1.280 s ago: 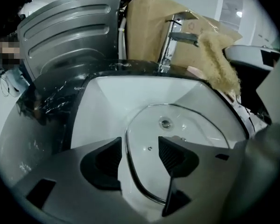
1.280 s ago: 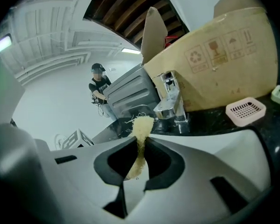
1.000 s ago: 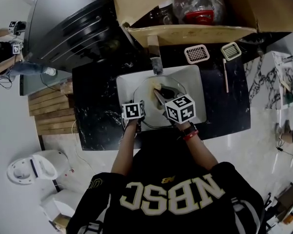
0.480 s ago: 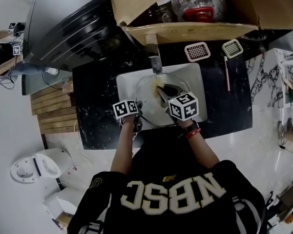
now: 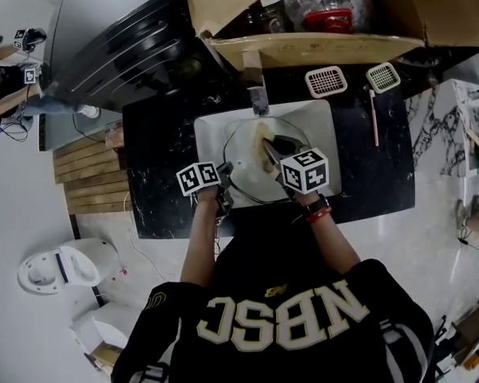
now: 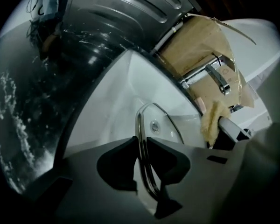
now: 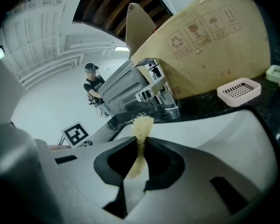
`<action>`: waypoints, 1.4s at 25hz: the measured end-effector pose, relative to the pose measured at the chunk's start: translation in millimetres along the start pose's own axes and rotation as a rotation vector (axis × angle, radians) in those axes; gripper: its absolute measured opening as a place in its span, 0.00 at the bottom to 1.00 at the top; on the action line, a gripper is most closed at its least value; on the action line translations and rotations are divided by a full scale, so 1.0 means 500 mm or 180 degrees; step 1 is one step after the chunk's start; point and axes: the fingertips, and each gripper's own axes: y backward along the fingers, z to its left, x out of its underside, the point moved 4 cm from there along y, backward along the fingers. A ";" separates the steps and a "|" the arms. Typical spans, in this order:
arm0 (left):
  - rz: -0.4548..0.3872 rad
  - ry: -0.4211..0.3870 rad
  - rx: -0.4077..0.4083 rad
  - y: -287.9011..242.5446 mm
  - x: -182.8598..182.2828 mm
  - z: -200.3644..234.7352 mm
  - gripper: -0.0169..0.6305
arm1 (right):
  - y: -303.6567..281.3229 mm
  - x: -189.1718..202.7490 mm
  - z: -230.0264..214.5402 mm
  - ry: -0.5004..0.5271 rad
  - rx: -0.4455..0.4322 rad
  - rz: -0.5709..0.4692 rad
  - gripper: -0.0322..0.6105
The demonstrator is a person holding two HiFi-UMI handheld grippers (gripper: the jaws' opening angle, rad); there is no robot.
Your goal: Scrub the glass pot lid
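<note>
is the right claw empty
No, the right claw is shut on a yellow scrubber that sticks out past its tips.

Left claw [image 6: 141,143] newly on lid [image 6: 139,119], right [image 7: 141,143] on sponge [image 7: 143,125]

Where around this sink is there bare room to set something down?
The black countertop left of the sink is bare, as is the strip between sink and thin stick at right. Crowded: the back edge, with faucet, cardboard box and two slotted trays.
</note>
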 end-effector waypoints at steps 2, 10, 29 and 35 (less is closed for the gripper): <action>-0.0045 0.0031 0.0081 0.015 -0.004 -0.009 0.14 | -0.001 0.007 -0.005 -0.0005 0.0007 0.0025 0.13; -0.0137 -0.0098 0.0175 0.053 -0.003 -0.019 0.16 | -0.070 0.012 0.012 0.0021 -0.0252 0.0075 0.12; -0.0135 -0.0216 0.0214 0.054 -0.001 -0.023 0.16 | -0.293 0.104 0.006 0.1590 -0.0063 0.0683 0.11; -0.0133 -0.0259 0.0185 0.054 0.003 -0.022 0.16 | -0.291 0.112 -0.081 0.1558 0.0369 0.0674 0.10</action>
